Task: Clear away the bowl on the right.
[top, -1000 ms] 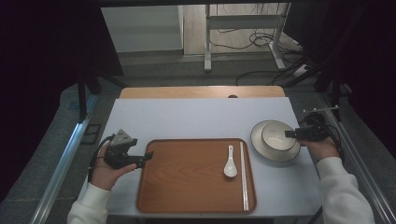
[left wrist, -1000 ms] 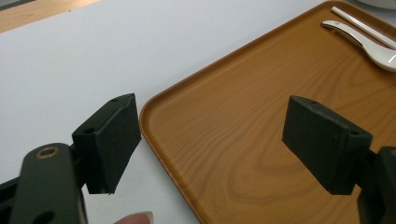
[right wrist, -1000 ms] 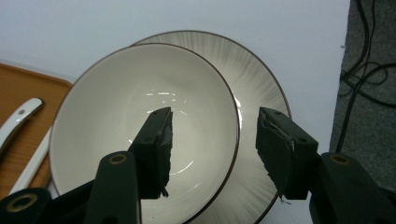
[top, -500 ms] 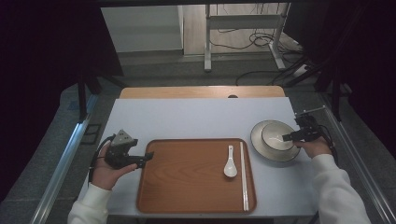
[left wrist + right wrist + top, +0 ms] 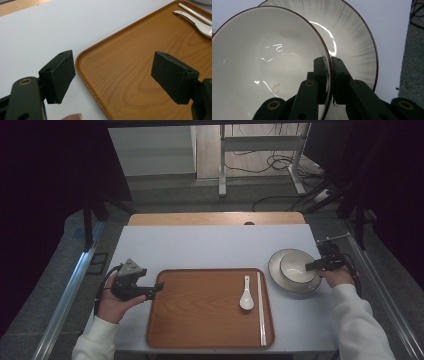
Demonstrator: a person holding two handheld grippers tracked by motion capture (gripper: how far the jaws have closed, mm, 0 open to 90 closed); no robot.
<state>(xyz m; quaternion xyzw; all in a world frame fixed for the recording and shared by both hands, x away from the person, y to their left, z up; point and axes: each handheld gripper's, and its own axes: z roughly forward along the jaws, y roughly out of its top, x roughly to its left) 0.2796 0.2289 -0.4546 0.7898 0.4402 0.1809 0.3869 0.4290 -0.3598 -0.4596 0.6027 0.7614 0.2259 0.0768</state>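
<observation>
A white bowl point(image 5: 294, 265) with a dark rim sits in a white plate point(image 5: 278, 271) on the table's right side. My right gripper point(image 5: 311, 266) reaches in from the right; its jaws have just been closing, and they now pinch the bowl's point(image 5: 267, 55) near rim between them over the plate point(image 5: 354, 37). My left gripper point(image 5: 155, 290) rests open at the left edge of the wooden tray point(image 5: 200, 320). In the left gripper view its wide jaws straddle the tray's point(image 5: 140, 62) rounded corner with nothing gripped.
A white spoon point(image 5: 246, 295) and a pair of white chopsticks point(image 5: 260, 310) lie on the tray's right part. The white tabletop point(image 5: 215, 250) stretches behind the tray, with a wooden strip at its far edge. Cables lie on the floor beyond.
The right gripper has slid a little left onto the bowl's rim and its jaws have come together on it. The left hand and gripper have stayed put.
</observation>
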